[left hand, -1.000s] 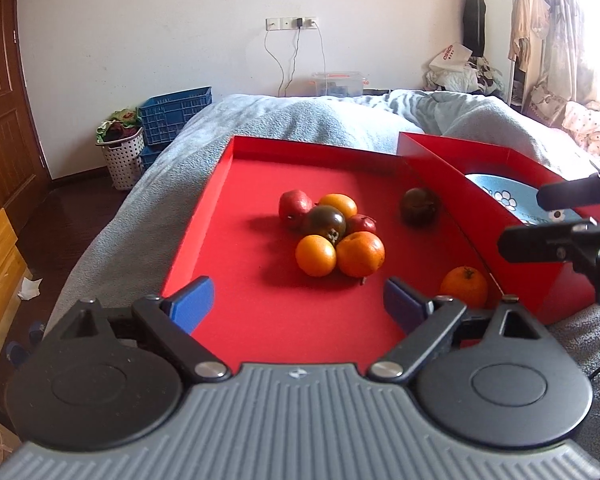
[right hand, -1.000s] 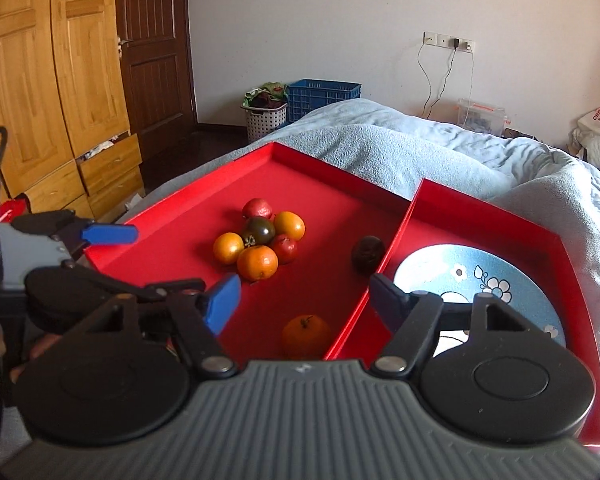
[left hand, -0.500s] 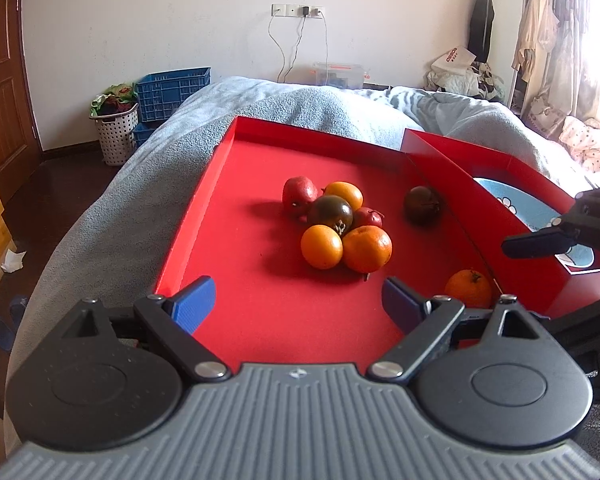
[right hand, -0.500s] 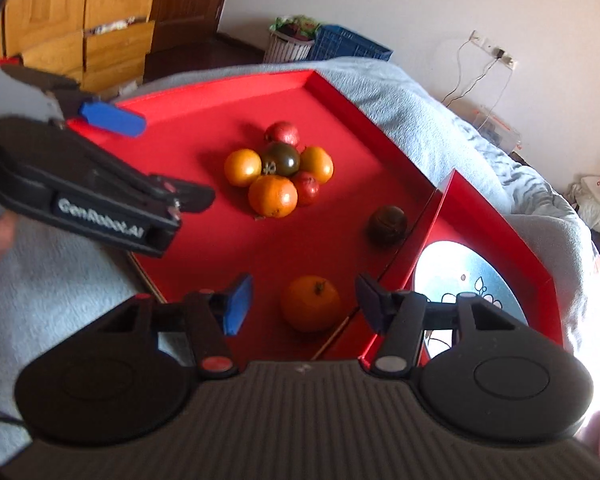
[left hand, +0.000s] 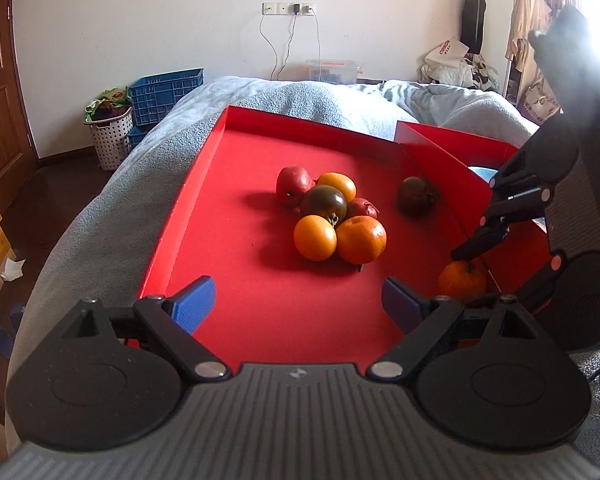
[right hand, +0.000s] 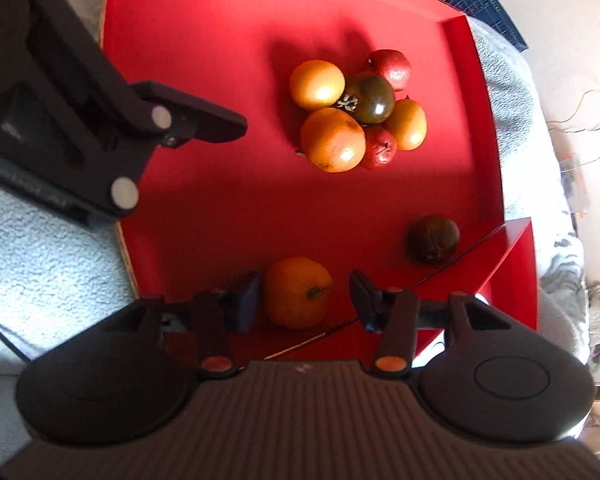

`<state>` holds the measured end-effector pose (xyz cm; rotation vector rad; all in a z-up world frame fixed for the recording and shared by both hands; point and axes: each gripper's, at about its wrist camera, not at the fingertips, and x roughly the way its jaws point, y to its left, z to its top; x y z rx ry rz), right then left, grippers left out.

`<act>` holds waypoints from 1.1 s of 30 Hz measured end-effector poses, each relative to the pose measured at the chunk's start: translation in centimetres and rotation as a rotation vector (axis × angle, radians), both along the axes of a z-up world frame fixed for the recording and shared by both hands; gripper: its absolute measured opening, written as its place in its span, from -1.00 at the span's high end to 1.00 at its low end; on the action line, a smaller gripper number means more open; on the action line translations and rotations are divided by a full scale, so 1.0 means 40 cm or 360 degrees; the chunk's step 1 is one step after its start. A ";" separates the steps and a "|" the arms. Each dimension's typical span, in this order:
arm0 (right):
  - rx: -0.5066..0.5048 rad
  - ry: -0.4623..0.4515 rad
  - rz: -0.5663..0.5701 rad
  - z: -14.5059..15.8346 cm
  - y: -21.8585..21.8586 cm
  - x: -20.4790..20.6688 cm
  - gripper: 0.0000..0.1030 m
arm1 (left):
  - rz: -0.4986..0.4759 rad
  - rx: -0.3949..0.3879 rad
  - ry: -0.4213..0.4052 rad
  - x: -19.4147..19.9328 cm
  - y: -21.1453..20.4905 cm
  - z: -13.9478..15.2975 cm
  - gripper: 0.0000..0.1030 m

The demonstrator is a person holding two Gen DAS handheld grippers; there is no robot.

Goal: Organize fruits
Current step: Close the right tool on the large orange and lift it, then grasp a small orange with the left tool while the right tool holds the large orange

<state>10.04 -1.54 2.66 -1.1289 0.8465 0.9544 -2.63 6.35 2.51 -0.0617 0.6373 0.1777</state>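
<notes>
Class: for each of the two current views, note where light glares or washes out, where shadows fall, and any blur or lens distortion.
Left wrist view: window glare washes out the upper right, blurring the right gripper; the fruit cluster casts shadows leftward on the red tray; fisheye bends the walls. Right wrist view: bright highlights on the cluster, the lone orange dimmer, edges overexposed and curved.

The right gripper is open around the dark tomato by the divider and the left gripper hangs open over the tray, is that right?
Not quite. The right gripper is open around the lone orange, not the dark tomato, which sits apart by the divider, as the right wrist view shows. The left gripper does hang open over the tray.
</notes>
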 end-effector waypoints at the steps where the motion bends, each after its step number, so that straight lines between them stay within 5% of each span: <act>1: 0.0015 0.0006 -0.0008 0.002 -0.003 0.001 0.18 | 0.0010 0.0010 0.0005 0.001 0.000 -0.003 -0.80; 5: 0.0179 0.0084 -0.0146 0.021 -0.027 0.027 0.18 | 0.0013 0.0013 0.0018 0.004 0.000 -0.009 -0.81; 10: 0.0570 0.0158 -0.0363 0.089 -0.105 0.024 0.19 | 0.0005 -0.0010 0.0000 -0.001 0.005 -0.009 -0.81; 18: 0.1189 0.0030 -0.0762 0.150 -0.267 -0.075 0.19 | -0.0036 0.0056 0.0018 0.024 -0.027 0.006 -0.80; 25: 0.1356 0.0035 -0.0797 0.175 -0.306 -0.081 0.19 | -0.0082 0.0016 0.0056 0.074 -0.033 0.017 -0.39; 33: 0.1439 0.0017 -0.0812 0.171 -0.333 -0.074 0.18 | -0.0253 0.0023 0.0158 0.131 -0.146 0.001 -0.37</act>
